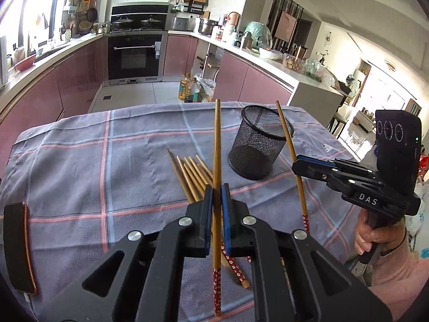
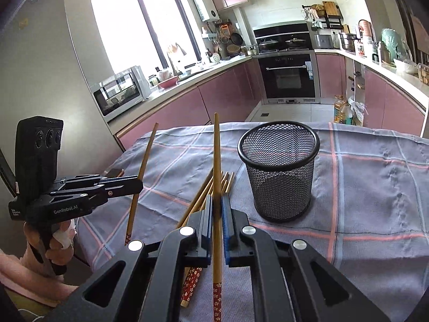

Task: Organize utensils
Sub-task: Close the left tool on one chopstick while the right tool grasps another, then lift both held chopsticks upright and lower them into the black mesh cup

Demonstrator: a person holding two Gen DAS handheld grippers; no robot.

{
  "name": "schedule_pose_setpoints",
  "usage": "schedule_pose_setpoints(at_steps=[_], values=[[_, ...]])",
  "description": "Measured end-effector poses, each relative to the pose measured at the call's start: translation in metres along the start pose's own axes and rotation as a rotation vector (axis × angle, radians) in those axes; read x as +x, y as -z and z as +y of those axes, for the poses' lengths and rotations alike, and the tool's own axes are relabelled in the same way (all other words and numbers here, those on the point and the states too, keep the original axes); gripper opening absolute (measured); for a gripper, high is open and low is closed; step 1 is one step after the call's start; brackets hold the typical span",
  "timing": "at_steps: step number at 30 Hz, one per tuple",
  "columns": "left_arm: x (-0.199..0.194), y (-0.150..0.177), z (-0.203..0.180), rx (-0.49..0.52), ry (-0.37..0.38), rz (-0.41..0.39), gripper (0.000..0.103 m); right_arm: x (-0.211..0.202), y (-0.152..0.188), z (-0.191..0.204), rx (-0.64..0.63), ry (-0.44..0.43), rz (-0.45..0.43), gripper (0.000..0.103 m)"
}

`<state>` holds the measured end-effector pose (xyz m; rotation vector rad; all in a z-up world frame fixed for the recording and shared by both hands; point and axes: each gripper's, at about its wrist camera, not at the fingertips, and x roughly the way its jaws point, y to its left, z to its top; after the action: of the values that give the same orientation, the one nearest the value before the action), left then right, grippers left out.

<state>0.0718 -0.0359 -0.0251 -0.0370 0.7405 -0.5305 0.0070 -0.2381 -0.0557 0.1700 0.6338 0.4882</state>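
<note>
Left hand-held gripper [image 1: 217,196] clamped on one chopstick [image 1: 217,145], mid-shaft, tip up. Right hand-held gripper [image 2: 217,206] clamped on another chopstick [image 2: 216,161]. Remaining chopsticks [image 1: 191,177] piled on worktop [image 1: 80,161] beside empty mesh cup [image 1: 258,147]. Likely light, stiff, slippery; mid-shaft pinch suits.

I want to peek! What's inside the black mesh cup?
The black mesh cup looks empty: only its dark mesh bottom shows, and part of the bottom hides behind the near wall.

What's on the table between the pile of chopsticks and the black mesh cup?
Nothing, just bare checked cloth between the chopstick pile and the mesh cup, seen in the right wrist view.
</note>
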Motion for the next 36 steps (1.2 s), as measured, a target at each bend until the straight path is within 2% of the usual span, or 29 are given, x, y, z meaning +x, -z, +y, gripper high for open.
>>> schedule_pose_setpoints(at_steps=[8, 15, 29, 36], values=[[-0.041, -0.021, -0.015, 0.021, 0.072, -0.100, 0.007, -0.028, -0.020, -0.006, -0.002, -0.022, -0.103, 0.006], [-0.058, -0.048, -0.024, 0.008, 0.115, -0.177, 0.007, -0.043, -0.044, -0.009, -0.025, -0.029, -0.182, 0.006], [-0.053, -0.110, -0.055, 0.045, 0.153, -0.265, 0.007, -0.076, -0.098, -0.023, -0.062, 0.013, -0.298, 0.006], [-0.038, -0.136, -0.070, 0.055, 0.151, -0.286, 0.007, -0.072, -0.116, -0.037, -0.057, 0.044, -0.324, 0.006]])
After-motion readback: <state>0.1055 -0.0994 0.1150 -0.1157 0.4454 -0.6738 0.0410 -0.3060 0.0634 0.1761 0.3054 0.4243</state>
